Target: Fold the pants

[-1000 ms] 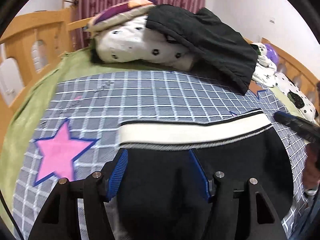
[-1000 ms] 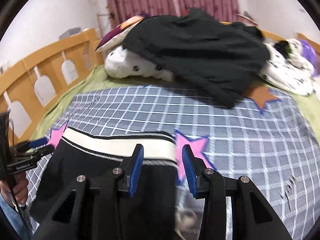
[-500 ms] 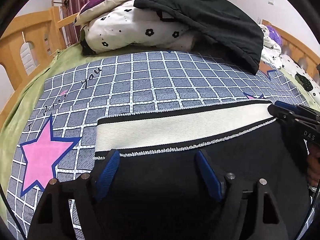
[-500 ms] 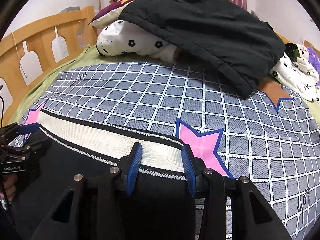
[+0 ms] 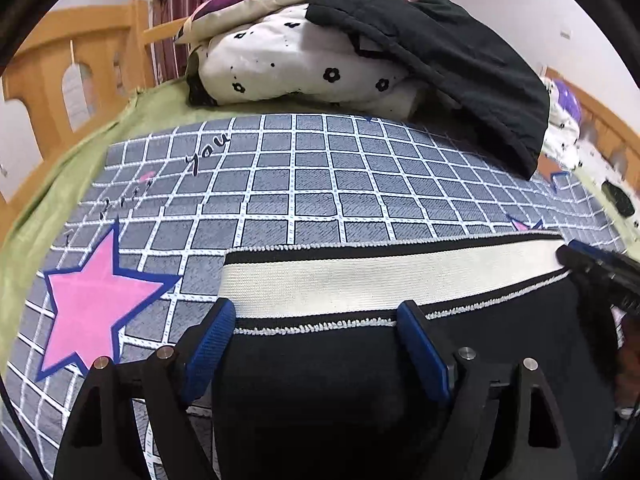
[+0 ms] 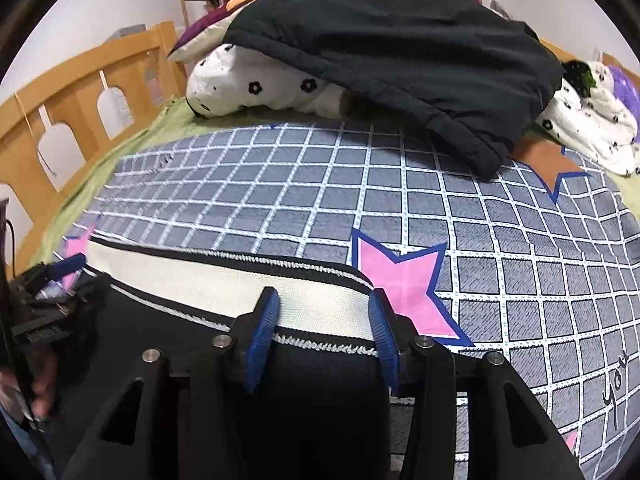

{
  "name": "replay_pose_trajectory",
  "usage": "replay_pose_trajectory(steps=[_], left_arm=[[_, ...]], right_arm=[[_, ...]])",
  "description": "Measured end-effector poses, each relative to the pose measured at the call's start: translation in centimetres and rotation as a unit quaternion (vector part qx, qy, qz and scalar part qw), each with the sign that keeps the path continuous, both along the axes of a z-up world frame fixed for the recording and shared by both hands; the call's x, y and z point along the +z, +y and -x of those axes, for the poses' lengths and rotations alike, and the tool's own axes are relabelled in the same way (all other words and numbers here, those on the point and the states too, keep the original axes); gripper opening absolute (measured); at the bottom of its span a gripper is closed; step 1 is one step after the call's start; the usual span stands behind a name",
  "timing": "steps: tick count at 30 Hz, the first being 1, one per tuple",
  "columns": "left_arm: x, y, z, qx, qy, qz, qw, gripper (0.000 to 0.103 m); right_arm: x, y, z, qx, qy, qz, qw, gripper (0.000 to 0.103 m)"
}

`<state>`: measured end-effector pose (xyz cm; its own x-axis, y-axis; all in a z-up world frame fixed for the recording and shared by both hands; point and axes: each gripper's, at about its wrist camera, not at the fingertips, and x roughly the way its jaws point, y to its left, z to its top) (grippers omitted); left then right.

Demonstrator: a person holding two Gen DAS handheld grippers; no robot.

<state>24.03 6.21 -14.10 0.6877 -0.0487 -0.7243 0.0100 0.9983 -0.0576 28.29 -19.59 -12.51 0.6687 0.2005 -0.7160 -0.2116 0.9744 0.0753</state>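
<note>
Black pants (image 5: 320,392) with a white waistband (image 5: 380,276) lie flat on the grey checked blanket (image 5: 312,184). My left gripper (image 5: 314,340) straddles the waistband's left end. Its jaws are opening, and the cloth lies loose between the blue pads (image 5: 208,344). My right gripper (image 6: 322,332) stands over the waistband's (image 6: 200,276) right end. Its jaws are also opening, with the band between the pads (image 6: 262,328) and not pinched. Each gripper shows at the edge of the other's view: the right gripper (image 5: 600,268) and the left gripper (image 6: 52,280).
A heap of flowered white bedding (image 5: 304,68) under a black jacket (image 6: 400,52) fills the far side of the bed. A wooden bed rail (image 6: 80,92) runs along the left. A green sheet (image 5: 52,184) borders the blanket. Pink stars (image 6: 400,280) mark it.
Both grippers came down toward the bed with the waistband, which now lies flat on the blanket. Both pairs of jaws have spread wider, and the cloth is no longer gathered between them.
</note>
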Motion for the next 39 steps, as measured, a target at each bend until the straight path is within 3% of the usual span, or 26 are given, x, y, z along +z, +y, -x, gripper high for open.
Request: replay_pose_trajectory(steps=[7,14,17,19,21,24,27,31,35,39], left_arm=[[-0.4,-0.4,-0.2,-0.014,0.009,-0.003,0.9999,0.088],[-0.2,-1.2,1.1,-0.064,0.042,0.002,0.9971,0.092],[0.3,-2.1,3.5,-0.072,0.039,-0.016,0.9965,0.091],[0.3,-2.2,5.2,-0.081,0.051,-0.005,0.9954,0.091],[0.4,-2.1,7.3,-0.090,0.058,0.009,0.9942,0.091],[0.6,-1.9,10.6,-0.089,0.053,0.001,0.9946,0.090],[-0.1,-1.4,14.2,-0.090,0.068,0.023,0.9934,0.090],[-0.6,-0.9,18.8,-0.077,0.061,0.009,0.9952,0.090],[-1.5,0.6,21.5,-0.078,0.083,0.029,0.9931,0.090],[-2.4,1.6,23.9,-0.056,0.080,-0.022,0.9950,0.086]], right_arm=[[-0.2,-0.1,0.0,0.008,-0.006,0.000,1.000,0.048],[0.2,-0.3,0.6,0.017,0.008,0.011,1.000,0.048],[0.9,-1.7,2.1,0.025,0.035,-0.014,0.999,0.048],[0.9,-2.6,4.1,0.031,0.050,-0.024,0.998,0.048],[0.7,-2.4,6.7,0.045,0.053,-0.001,0.998,0.048],[0.7,-1.8,10.6,0.039,0.035,0.033,0.998,0.050],[0.4,-2.2,13.6,0.019,0.051,0.028,0.998,0.051],[-1.0,-2.3,16.8,0.008,0.076,0.035,0.996,0.050],[-1.3,-2.5,18.3,0.013,0.085,0.041,0.995,0.050],[-1.0,-3.4,18.6,0.007,0.093,0.020,0.995,0.050]])
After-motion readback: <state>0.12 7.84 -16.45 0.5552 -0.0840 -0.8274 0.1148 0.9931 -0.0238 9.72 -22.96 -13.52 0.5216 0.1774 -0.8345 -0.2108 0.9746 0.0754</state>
